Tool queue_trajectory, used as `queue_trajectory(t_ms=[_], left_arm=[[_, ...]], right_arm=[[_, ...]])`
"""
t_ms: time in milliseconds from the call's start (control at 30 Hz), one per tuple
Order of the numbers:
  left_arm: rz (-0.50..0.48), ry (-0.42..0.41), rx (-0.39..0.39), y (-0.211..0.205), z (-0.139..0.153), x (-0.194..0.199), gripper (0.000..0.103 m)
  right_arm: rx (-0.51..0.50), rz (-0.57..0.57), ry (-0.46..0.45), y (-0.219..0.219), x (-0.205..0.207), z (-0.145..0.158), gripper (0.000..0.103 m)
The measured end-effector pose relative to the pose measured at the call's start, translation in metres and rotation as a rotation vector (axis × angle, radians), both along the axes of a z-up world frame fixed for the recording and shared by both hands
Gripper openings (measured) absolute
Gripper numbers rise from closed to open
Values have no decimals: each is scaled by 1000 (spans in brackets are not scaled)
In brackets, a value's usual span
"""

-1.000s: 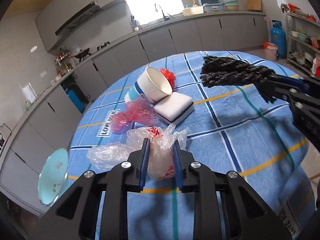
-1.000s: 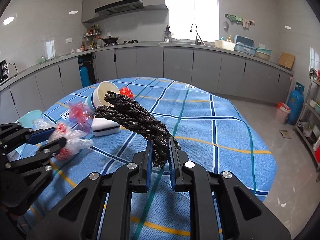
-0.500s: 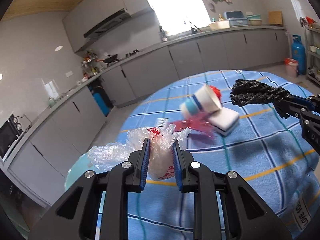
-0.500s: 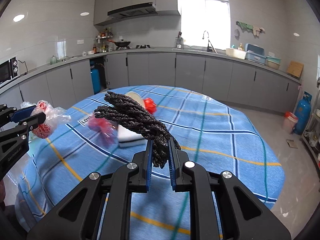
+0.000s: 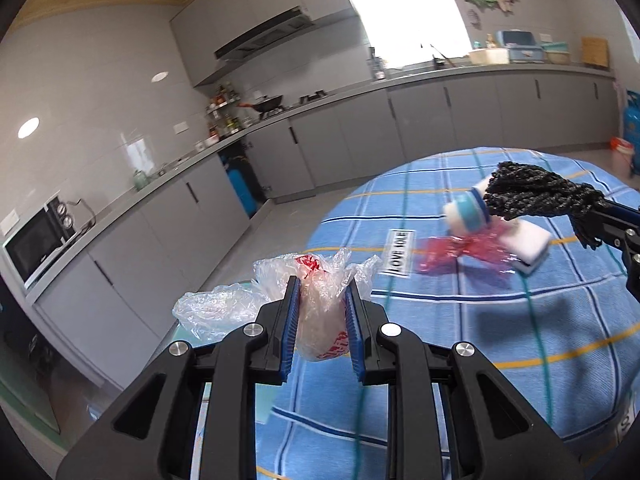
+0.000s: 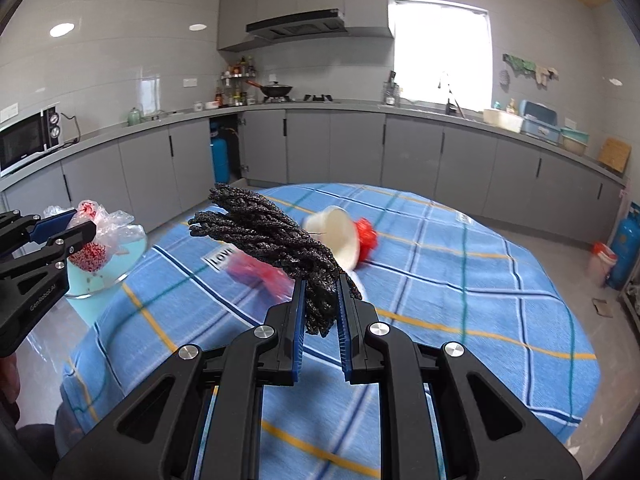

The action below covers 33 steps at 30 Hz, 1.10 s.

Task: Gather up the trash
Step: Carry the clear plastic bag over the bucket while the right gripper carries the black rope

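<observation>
My left gripper (image 5: 320, 292) is shut on a crumpled clear plastic bag with red print (image 5: 320, 316), held over the left edge of the round table with the blue checked cloth (image 5: 500, 340). My right gripper (image 6: 320, 288) is shut on a bundle of black twisted cord (image 6: 264, 232), lifted above the table. Each gripper shows in the other's view: the left gripper (image 6: 86, 226) with the clear plastic bag (image 6: 96, 240), the black twisted cord (image 5: 536, 192) at the right. On the cloth lie a tipped paper cup (image 6: 336, 236), a red wrapper (image 5: 460, 250), a white sponge (image 5: 528, 242) and a red ball of trash (image 6: 366, 236).
A pale turquoise round lid (image 6: 104, 272) sits just off the table's left edge. Grey kitchen cabinets (image 6: 320, 148) curve behind the table. A microwave (image 6: 28, 140) stands on the counter at left. A blue gas cylinder (image 6: 626, 248) and a red bin (image 6: 600, 260) stand on the floor at right.
Both grippers have swung left and risen a little, each keeping its load. The cup, sponge and red wrapper have slid rightward in the views. The left gripper now hangs past the table's left edge.
</observation>
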State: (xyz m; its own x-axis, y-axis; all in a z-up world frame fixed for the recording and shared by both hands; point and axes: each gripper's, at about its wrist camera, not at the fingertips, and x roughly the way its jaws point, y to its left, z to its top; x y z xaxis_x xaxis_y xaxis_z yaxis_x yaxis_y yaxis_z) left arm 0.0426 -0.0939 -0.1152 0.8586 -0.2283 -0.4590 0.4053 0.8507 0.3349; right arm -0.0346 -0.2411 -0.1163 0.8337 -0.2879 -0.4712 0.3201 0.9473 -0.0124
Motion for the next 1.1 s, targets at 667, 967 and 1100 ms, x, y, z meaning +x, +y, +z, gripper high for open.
queue_trajectory(t_ms=[667,967,1100], left_arm=[[232,-50,-93,77,23,48,22],[278,-73,-95,98,26,65,22],[293,-72,-87,103,23,76,22]], right_arm=[[-58,178,-49,78,79,30,15],[-64,215,-47,94,100,34,15],[-66,229,-45,102,111,35,15]])
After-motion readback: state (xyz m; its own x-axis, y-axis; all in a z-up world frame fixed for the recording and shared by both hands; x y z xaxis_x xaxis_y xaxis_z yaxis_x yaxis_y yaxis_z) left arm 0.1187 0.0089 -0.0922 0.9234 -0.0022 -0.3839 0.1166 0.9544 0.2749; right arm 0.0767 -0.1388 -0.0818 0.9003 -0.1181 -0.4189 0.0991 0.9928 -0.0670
